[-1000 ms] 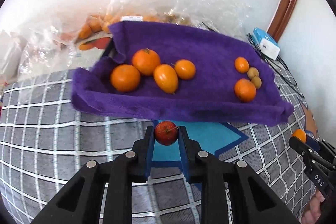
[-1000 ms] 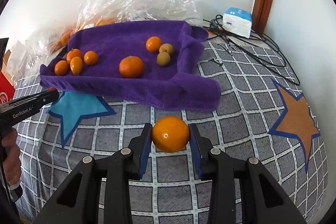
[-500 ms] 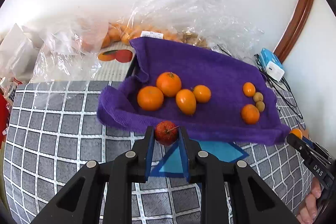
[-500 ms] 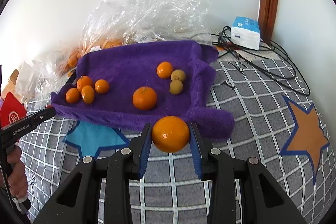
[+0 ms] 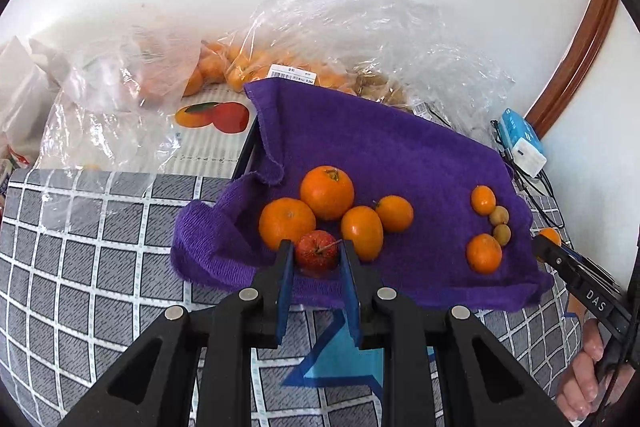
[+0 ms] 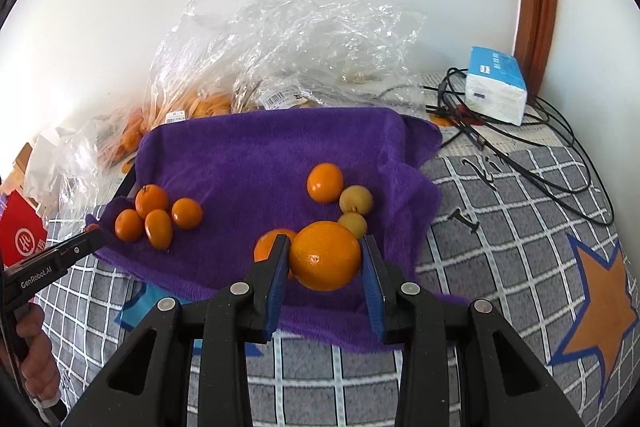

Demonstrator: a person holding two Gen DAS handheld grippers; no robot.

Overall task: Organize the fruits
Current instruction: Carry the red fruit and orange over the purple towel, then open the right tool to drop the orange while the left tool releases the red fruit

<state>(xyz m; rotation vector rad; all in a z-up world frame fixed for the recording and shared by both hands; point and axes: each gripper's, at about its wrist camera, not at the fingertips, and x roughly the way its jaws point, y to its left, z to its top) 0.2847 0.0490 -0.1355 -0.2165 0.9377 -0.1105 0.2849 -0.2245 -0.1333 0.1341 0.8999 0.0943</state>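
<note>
My left gripper (image 5: 316, 257) is shut on a small red fruit (image 5: 317, 254), held over the near edge of the purple towel (image 5: 380, 147). Just beyond it lie several oranges (image 5: 327, 191) in a cluster at the towel's left. My right gripper (image 6: 325, 257) is shut on a large orange (image 6: 325, 255), held above the towel's near right part (image 6: 240, 155). Behind it sit another orange (image 6: 325, 182), two small yellow-brown fruits (image 6: 356, 199) and a partly hidden orange (image 6: 267, 247). The right gripper's tip (image 5: 548, 247) shows at the left view's right edge.
Clear plastic bags (image 5: 360, 39) holding more oranges lie behind the towel against the white wall. A blue-and-white tissue pack (image 6: 496, 91) and black cables (image 6: 540, 131) sit at the back right. The grey checked cover (image 6: 500, 227) with star patches spreads around. A red box (image 6: 20, 231) stands at far left.
Both grippers moved forward and slightly up with their fruits, from over the checked cover to over the towel's near edge. The towel and its fruits now appear closer.
</note>
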